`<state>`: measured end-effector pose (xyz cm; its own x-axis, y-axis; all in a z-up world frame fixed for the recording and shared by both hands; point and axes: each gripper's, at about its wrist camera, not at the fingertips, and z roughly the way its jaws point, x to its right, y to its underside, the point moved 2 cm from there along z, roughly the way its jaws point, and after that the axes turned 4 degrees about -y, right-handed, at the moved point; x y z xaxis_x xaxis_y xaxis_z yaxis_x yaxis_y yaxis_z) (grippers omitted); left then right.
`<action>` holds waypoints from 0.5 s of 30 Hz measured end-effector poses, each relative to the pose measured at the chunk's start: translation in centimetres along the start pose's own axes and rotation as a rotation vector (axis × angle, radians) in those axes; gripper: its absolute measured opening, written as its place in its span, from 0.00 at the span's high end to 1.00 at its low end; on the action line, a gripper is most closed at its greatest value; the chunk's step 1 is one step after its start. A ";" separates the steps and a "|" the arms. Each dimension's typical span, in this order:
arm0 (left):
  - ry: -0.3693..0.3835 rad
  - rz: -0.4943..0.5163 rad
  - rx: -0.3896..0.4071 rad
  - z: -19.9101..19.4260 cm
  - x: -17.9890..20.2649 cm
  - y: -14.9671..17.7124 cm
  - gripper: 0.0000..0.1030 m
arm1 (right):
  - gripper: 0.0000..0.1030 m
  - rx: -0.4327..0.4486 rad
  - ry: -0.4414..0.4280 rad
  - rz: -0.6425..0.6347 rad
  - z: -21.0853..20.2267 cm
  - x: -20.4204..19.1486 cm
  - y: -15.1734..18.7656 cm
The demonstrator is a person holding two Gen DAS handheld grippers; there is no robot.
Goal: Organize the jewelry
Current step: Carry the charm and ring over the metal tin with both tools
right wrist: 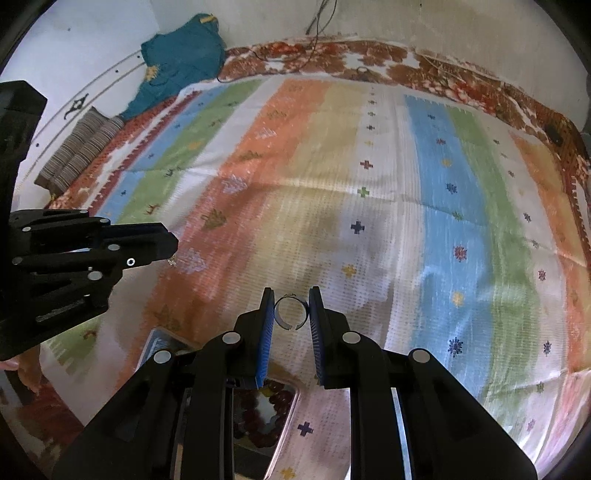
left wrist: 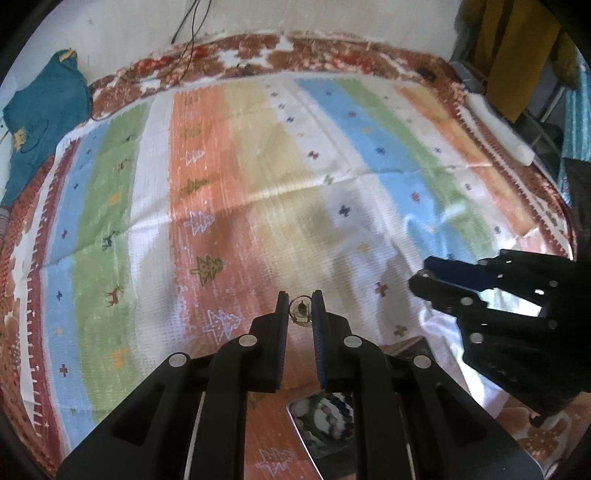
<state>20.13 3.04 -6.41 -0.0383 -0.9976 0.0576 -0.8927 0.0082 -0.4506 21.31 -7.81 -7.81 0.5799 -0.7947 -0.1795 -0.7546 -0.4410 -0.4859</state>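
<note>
Nearest, low between both tools: a shiny tray [right wrist: 284,413] on the bed, holding what looks like dark red beads [right wrist: 258,410]; the left wrist view shows the same tray [left wrist: 299,424] with a mixed bead string, rest hidden behind the arms, so contents only partly readable. A flat dark box or card [right wrist: 162,341] lies just beside it, unclear what. Right gripper [right wrist: 291,312] is clamped on a plain silver ring [right wrist: 291,314], an open band with a split at the bottom, pads pressing on opposite sides of the hoop. Left gripper [left wrist: 300,308] is clamped on a small gold ring [left wrist: 300,310] with a raised setting, held above the cloth. Both pieces: very light, rigid metal, smooth and slippery, small contact patch. I'd judge the split band can flex or twist out if squeezed harder; grip across the band's flat sides is right, stay off the gold one's setting. Drop risk is real: a ring would be hard to find on the busy striped bedspread [left wrist: 258,166]. Each tool is visible from the other's camera, near each other, not touching. Far: teal garment [right wrist: 181,55] at the bed's edge, striped folded cloth [right wrist: 77,147] beside it, cables [left wrist: 188,33] on the wall.
</note>
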 end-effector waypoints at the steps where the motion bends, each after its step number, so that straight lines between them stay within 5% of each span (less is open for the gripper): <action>1: 0.005 0.003 0.011 -0.5 0.2 0.1 0.88 | 0.81 0.008 -0.005 -0.002 -0.4 -0.2 0.1; 15: 0.003 0.041 0.080 -4.0 1.7 1.8 0.88 | 0.81 0.082 -0.015 -0.041 -3.8 -2.2 1.7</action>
<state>16.67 1.59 -3.61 -0.0753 -0.9963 0.0407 -0.8518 0.0431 -0.5221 17.59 -8.43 -4.95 0.6151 -0.7698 -0.1705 -0.7027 -0.4373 -0.5612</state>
